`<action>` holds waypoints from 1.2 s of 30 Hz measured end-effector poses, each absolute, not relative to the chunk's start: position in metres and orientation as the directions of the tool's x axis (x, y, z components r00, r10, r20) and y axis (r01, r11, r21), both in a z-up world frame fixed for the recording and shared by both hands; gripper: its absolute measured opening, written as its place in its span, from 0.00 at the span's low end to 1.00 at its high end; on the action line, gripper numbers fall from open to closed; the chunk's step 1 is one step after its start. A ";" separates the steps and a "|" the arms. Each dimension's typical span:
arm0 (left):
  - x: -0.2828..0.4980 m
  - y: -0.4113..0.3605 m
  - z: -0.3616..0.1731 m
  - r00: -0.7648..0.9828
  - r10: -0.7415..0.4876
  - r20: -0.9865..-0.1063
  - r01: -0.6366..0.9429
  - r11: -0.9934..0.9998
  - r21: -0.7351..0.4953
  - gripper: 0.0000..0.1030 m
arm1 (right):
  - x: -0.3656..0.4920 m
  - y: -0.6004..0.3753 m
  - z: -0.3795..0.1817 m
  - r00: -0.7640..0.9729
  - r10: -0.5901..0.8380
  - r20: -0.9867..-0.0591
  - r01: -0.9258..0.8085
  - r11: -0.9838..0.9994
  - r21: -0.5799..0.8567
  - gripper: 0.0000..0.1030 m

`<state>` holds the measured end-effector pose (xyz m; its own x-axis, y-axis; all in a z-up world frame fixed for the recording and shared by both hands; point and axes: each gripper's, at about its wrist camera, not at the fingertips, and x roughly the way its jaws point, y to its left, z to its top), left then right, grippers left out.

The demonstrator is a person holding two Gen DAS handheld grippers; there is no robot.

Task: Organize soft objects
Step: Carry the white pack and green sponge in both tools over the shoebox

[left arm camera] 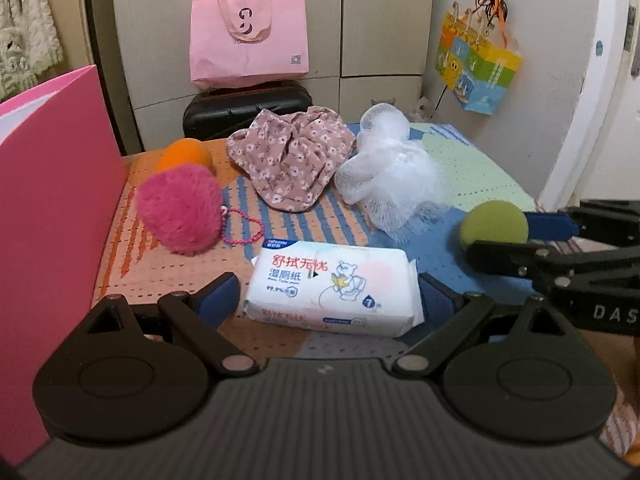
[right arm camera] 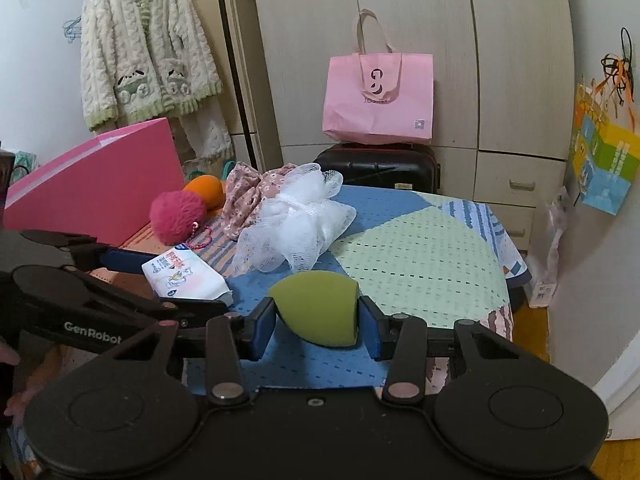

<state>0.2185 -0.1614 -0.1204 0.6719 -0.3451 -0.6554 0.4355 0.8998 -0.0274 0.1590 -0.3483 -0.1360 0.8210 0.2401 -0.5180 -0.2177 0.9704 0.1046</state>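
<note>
My right gripper (right arm camera: 318,320) is shut on a green sponge ball (right arm camera: 316,308), squeezing it above the blue part of the tablecloth; it shows at the right of the left wrist view (left arm camera: 494,226). My left gripper (left arm camera: 330,292) is open, its fingers on either side of a white wet-wipes pack (left arm camera: 334,290) that lies on the table; the pack also shows in the right wrist view (right arm camera: 184,274). Behind lie a pink fluffy pompom (left arm camera: 180,208), an orange ball (left arm camera: 186,154), a floral cloth (left arm camera: 292,160) and a white mesh bath pouf (left arm camera: 388,172).
A pink box (left arm camera: 52,216) stands open at the table's left edge. A black suitcase (left arm camera: 248,106) with a pink tote bag (left arm camera: 248,40) on it stands behind the table, before the wardrobe. A colourful bag (left arm camera: 478,68) hangs on the right wall.
</note>
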 end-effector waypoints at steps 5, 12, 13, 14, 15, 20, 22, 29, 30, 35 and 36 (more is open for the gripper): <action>0.213 -0.159 -0.118 0.674 -0.357 -0.647 0.452 0.892 -0.021 0.77 | 0.151 -0.357 -0.134 0.820 0.262 -0.509 -0.200 0.964 0.174 0.48; 0.203 -0.146 -0.115 0.685 -0.372 -0.626 0.420 0.904 -0.078 0.76 | 0.138 -0.357 -0.138 0.842 0.223 -0.491 -0.104 0.961 0.257 0.48; 0.201 -0.143 -0.113 0.683 -0.380 -0.624 0.420 0.903 -0.090 0.76 | 0.135 -0.355 -0.139 0.846 0.221 -0.485 -0.097 0.959 0.268 0.48; 0.199 -0.140 -0.111 0.682 -0.388 -0.620 0.421 0.901 -0.102 0.76 | 0.132 -0.354 -0.139 0.849 0.217 -0.482 -0.089 0.958 0.274 0.48; 0.196 -0.137 -0.109 0.681 -0.394 -0.617 0.421 0.900 -0.110 0.76 | 0.129 -0.353 -0.139 0.851 0.215 -0.479 -0.086 0.957 0.276 0.48; 0.179 -0.124 -0.101 0.682 -0.416 -0.601 0.421 0.896 -0.142 0.76 | 0.113 -0.346 -0.137 0.857 0.201 -0.474 -0.074 0.960 0.272 0.48; 0.171 -0.119 -0.098 0.671 -0.432 -0.603 0.429 0.889 -0.160 0.76 | 0.106 -0.343 -0.137 0.858 0.205 -0.471 -0.078 0.958 0.275 0.48; 0.152 -0.110 -0.089 0.639 -0.460 -0.616 0.450 0.874 -0.186 0.76 | 0.091 -0.327 -0.134 0.845 0.224 -0.486 -0.116 0.963 0.243 0.48; 0.149 -0.108 -0.088 0.632 -0.465 -0.620 0.453 0.871 -0.191 0.76 | 0.089 -0.323 -0.134 0.841 0.223 -0.492 -0.119 0.965 0.234 0.48; 0.133 -0.093 -0.075 0.529 -0.531 -0.662 0.482 0.830 -0.280 0.76 | 0.080 -0.312 -0.129 0.822 0.182 -0.539 -0.129 0.983 0.134 0.48; 0.129 -0.089 -0.072 0.511 -0.545 -0.665 0.489 0.820 -0.296 0.76 | 0.078 -0.311 -0.127 0.817 0.174 -0.550 -0.136 0.985 0.109 0.48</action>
<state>0.1292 -0.0886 -0.0717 0.5110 -0.5447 -0.6650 0.4890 0.8204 -0.2962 0.0780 -0.3105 -0.1271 0.8170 0.1740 -0.5498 -0.1363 0.9846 0.1092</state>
